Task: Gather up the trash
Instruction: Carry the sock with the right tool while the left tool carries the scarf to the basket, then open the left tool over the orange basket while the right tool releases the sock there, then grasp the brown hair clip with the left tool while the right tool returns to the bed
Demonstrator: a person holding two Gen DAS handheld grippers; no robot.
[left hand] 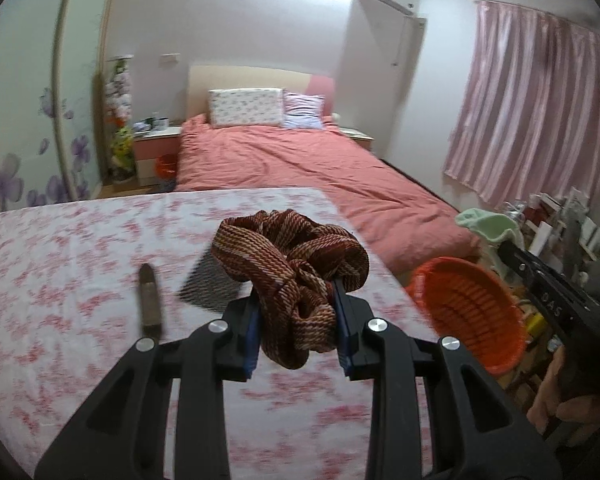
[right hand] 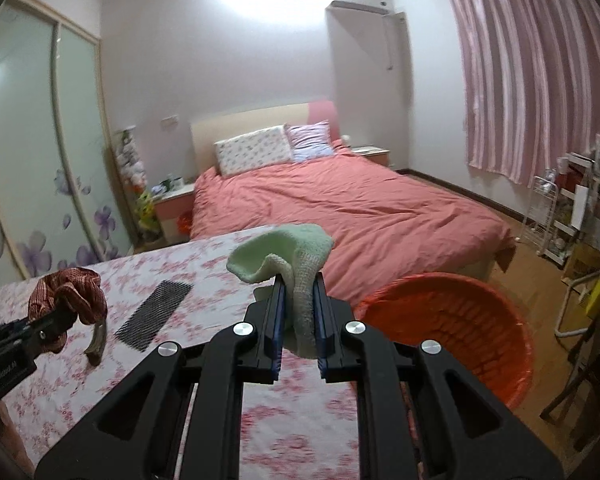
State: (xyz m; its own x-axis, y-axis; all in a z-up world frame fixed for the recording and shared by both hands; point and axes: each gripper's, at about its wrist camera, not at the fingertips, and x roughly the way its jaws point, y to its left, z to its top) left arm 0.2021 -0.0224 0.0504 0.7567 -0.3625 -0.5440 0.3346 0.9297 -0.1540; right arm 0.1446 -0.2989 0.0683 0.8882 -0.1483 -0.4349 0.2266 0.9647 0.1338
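Striped brown cloth (left hand: 296, 280) clamped in left gripper (left hand: 296, 316), light green cloth (right hand: 288, 264) pinched in right gripper (right hand: 299, 320), both above floral-covered table (left hand: 80, 280). Orange basket (right hand: 460, 320) beside table edge. Black mesh piece (right hand: 154, 314) on tablecloth. Beyond: pink bed (right hand: 340, 208), pink curtains (right hand: 532, 80), glass wardrobe doors (right hand: 40, 140).

Bedroom: white walls; bed (right hand: 340, 204) with salmon cover, two pillows (right hand: 256, 154); pink curtains (right hand: 540, 80) right; floral sliding wardrobe (right hand: 40, 160) left; wooden floor (right hand: 540, 264); ceiling light glare.
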